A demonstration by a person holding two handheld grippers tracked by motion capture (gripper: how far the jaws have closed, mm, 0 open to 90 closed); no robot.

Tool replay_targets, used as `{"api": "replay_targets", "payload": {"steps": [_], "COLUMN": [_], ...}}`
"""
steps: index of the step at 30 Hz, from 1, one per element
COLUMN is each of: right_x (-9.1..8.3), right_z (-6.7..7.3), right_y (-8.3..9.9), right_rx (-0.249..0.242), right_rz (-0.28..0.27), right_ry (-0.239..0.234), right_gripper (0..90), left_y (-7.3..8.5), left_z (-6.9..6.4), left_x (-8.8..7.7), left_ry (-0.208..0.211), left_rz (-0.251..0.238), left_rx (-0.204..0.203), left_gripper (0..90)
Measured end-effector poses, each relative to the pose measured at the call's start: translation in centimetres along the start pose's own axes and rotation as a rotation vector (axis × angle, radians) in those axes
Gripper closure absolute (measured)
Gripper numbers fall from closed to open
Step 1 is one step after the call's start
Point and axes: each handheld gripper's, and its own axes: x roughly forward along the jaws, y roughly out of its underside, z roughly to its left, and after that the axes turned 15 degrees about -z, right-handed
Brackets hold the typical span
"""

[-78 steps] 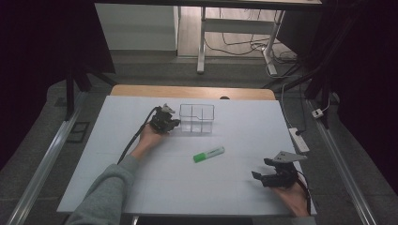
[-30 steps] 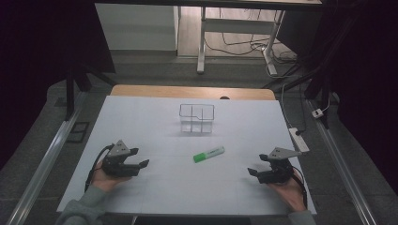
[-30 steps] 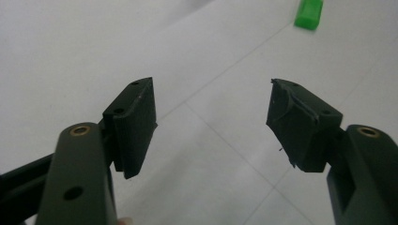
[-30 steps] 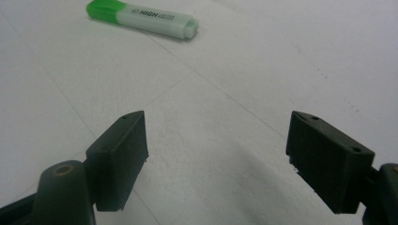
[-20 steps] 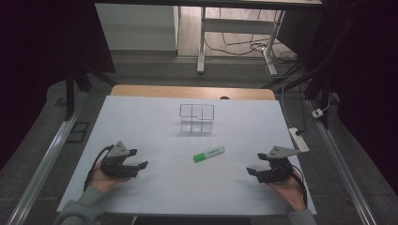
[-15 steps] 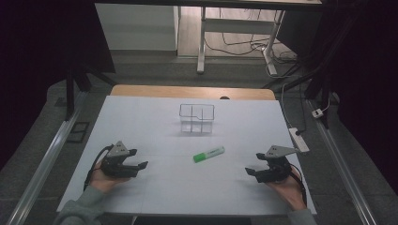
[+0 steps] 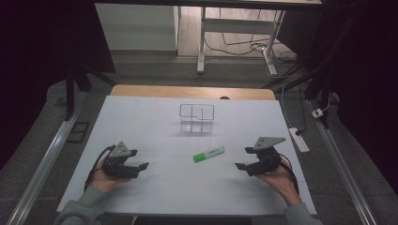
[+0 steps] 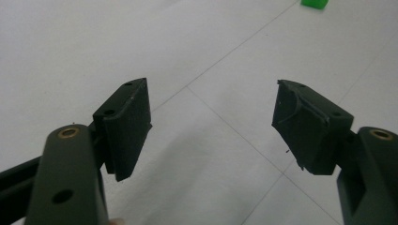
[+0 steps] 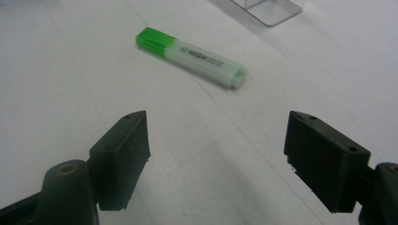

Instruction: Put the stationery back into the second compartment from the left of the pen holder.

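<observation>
A green highlighter with a pale barrel lies flat on the white table, just right of the middle. My right gripper is to its right, pointing left at it, and stands open and empty. In the right gripper view the highlighter lies ahead of the wide-apart jaws of my right gripper. My left gripper rests at the front left, pointing right. Its jaws have just been opening, and my left gripper has nothing between them. The highlighter's green cap peeks in far ahead.
A clear compartmented organiser stands behind the highlighter at the table's middle back; its corner shows in the right gripper view. A power strip lies off the table's right edge. A wooden strip borders the back.
My left hand came back from the organiser to the front left and then stayed there. My right gripper has shifted a little left towards the highlighter and lifted slightly.
</observation>
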Motion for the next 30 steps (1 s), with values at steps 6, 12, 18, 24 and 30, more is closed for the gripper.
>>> {"api": "replay_targets", "payload": {"steps": [6,12,18,24,30], "right_x": [1.4,2.1,3.0,4.2,5.8], "right_z": [0.1,0.1,0.1,-0.1,0.0], "right_y": [-1.0,-1.8,-3.0,-4.3,-5.2], "right_rx": [-0.038,-0.077,-0.134,-0.175,-0.202], "right_rz": [0.050,0.069,0.070,0.087,0.114], "right_ry": [-0.045,-0.072,-0.087,-0.124,-0.161], "right_gripper": [22.5,22.4,22.1,21.6,22.2], "left_y": [0.0,0.0,0.0,0.1,0.1], "left_z": [-0.1,-0.1,-0.1,-0.1,-0.1], "left_x": [0.1,0.2,0.2,0.3,0.2], "left_ry": [-0.001,-0.001,-0.002,-0.003,-0.002], "left_rz": [0.013,0.018,0.019,0.024,0.023], "left_rx": [0.012,0.011,0.013,0.014,0.013], "left_gripper": [27.4,27.3,27.2,27.1,27.0]}}
